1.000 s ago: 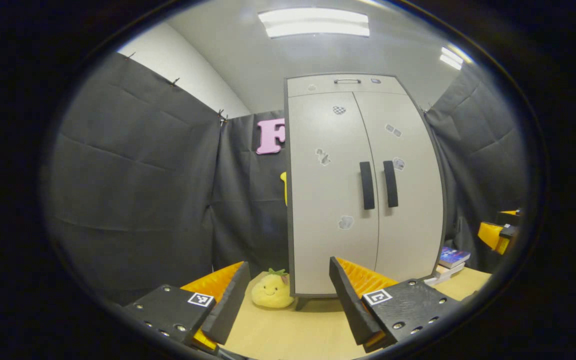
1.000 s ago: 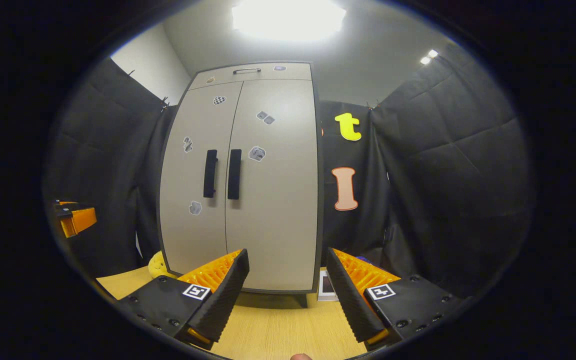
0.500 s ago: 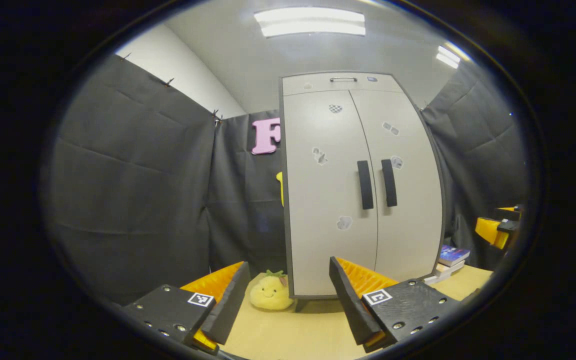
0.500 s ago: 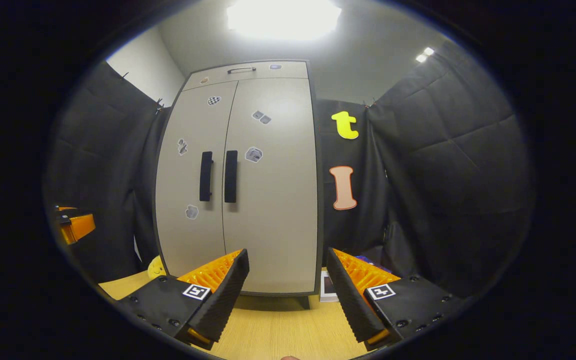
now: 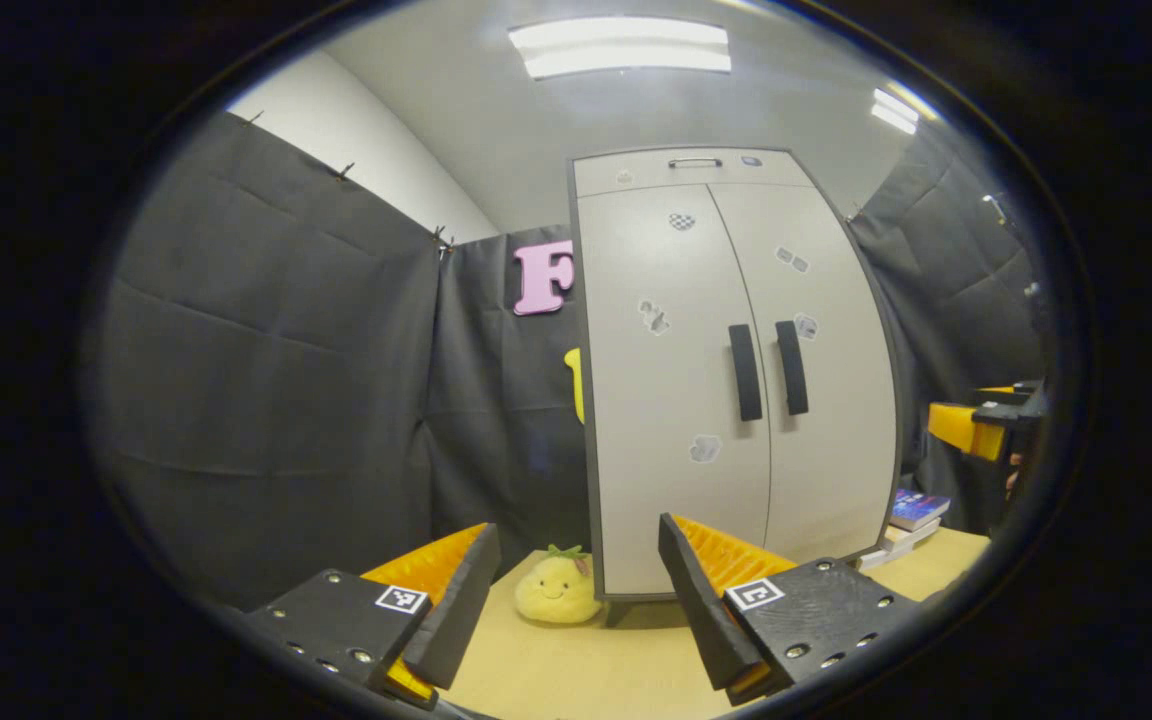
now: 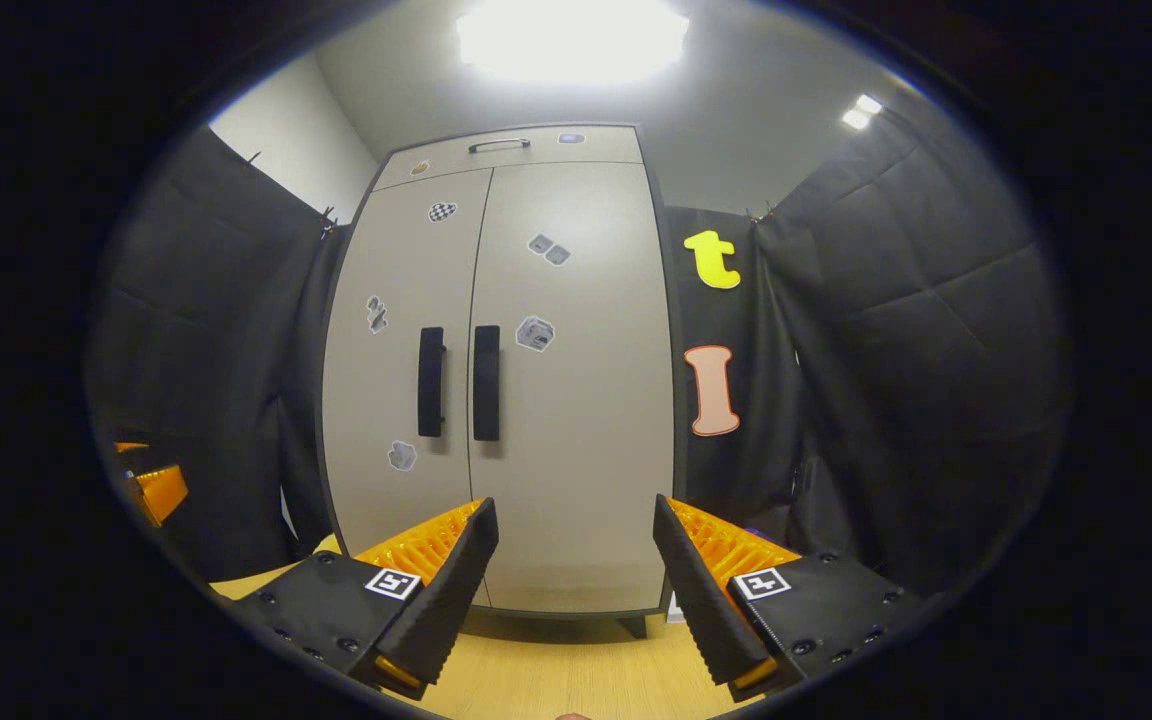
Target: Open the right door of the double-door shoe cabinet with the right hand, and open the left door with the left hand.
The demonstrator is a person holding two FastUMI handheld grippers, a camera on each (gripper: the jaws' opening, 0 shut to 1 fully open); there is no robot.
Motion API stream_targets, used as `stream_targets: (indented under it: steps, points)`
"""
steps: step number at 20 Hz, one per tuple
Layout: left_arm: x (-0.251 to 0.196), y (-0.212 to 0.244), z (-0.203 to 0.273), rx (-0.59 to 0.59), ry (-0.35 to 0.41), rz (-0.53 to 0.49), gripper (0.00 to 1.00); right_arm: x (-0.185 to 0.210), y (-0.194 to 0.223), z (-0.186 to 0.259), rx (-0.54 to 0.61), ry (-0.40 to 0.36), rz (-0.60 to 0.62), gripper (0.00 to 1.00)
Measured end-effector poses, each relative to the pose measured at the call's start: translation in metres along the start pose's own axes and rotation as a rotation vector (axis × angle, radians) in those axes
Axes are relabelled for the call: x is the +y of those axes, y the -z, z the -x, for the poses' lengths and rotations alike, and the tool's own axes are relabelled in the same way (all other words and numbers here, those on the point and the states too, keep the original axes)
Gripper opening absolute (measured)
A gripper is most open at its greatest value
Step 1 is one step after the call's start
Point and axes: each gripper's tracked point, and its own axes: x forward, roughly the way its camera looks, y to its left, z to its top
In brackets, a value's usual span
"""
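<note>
Both doors shut, right claw (image 6: 576,560) and left claw (image 5: 576,580) spread wide and empty, so I'd pinch the stiff right handle (image 6: 486,383) mid-bar, should swing light.

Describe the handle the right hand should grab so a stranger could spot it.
Find the tall pale shoe cabinet standing on the wooden table. Two dark vertical bar handles flank its centre seam. The right door handle is the one right of the seam, just below a grey sticker.

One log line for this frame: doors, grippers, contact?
doors: both shut | left gripper: open, off handles | right gripper: open, off handles | contact: none | phase: approach
</note>
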Motion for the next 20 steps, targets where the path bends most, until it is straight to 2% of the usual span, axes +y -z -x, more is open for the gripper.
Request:
stream_targets:
  steps: [6, 12, 19, 20]
  points:
    - [0.016, 0.004, 0.013, 0.006, -0.03, -0.012, 0.92, 0.011, -0.026, -0.04, -0.023, 0.002, -0.05, 0.98]
    - [0.037, 0.007, 0.022, 0.017, -0.068, -0.023, 0.92, 0.038, -0.038, -0.078, -0.015, -0.041, -0.053, 0.98]
    - [0.064, 0.01, 0.033, 0.022, -0.125, -0.026, 0.93, 0.063, -0.051, -0.117, -0.028, -0.067, -0.012, 0.98]
    - [0.067, 0.011, 0.034, 0.024, -0.138, -0.027, 0.93, 0.067, -0.052, -0.124, -0.03, -0.07, -0.009, 0.94]
